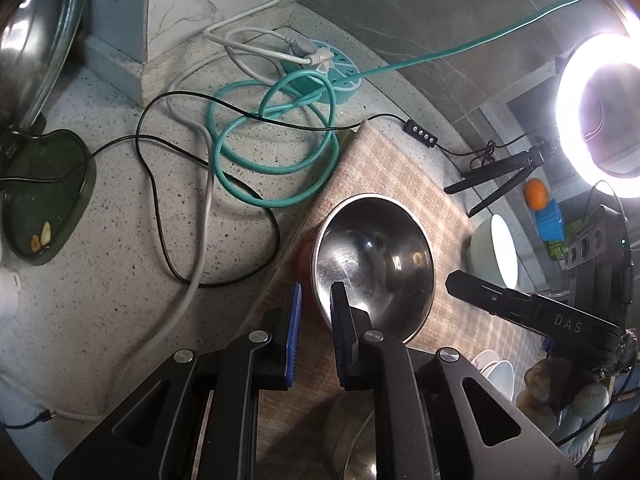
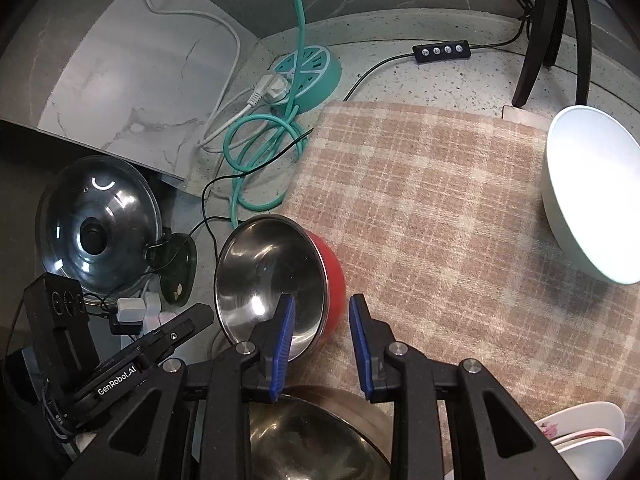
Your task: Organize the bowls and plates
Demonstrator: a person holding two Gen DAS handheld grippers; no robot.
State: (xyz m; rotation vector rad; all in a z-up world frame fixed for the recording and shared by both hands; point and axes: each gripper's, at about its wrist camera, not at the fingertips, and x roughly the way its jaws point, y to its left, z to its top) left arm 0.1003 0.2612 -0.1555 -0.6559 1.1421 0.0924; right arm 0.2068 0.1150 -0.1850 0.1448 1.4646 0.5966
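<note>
Fig.: red bowl (image 2: 280, 276) tilted at cloth's (image 2: 440, 208) left edge, mouth facing me. My left gripper (image 1: 316, 300) & right gripper (image 2: 322, 320): jaws narrow, straddling its rim, pads not pressing.

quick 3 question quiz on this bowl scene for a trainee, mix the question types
1. True or false: the red bowl has a shiny metal inside.
2. The white bowl sits at which edge of the checked cloth in the right wrist view? A) left B) right C) centre
3. What colour is the coiled cable beside the cloth?

Key: 1 true. 2 B. 3 teal green.
</note>
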